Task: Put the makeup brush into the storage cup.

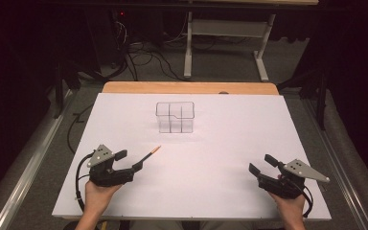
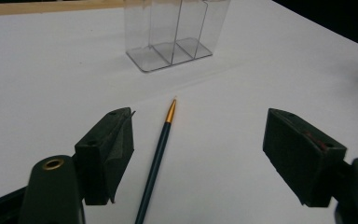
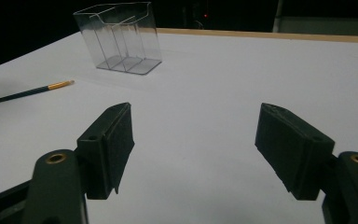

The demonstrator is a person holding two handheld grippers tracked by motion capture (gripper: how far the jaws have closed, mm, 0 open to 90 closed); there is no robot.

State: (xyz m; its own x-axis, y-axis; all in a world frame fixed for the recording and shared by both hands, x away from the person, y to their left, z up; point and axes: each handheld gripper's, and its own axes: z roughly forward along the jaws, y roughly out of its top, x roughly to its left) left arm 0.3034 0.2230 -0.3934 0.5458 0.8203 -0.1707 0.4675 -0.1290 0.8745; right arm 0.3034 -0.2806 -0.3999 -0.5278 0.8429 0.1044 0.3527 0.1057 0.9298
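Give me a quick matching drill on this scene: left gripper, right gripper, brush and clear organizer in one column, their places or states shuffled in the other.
Things:
1. left gripper
2. right gripper
3. brush
4. clear organizer

States:
A. stands upright toward the far side of the white table, nothing in it
B. open, bare table between its jaws
C. lies flat, gold ferrule pointing toward the organizer
D. open, jaws on either side of the brush

Pairs: 1-D, 2-B, 3-C, 4-A

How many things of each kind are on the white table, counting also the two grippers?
Thin brush with gold ferrule: 1
Clear divided holder: 1
Grippers: 2, the left gripper and the right gripper, both open
Total: 4
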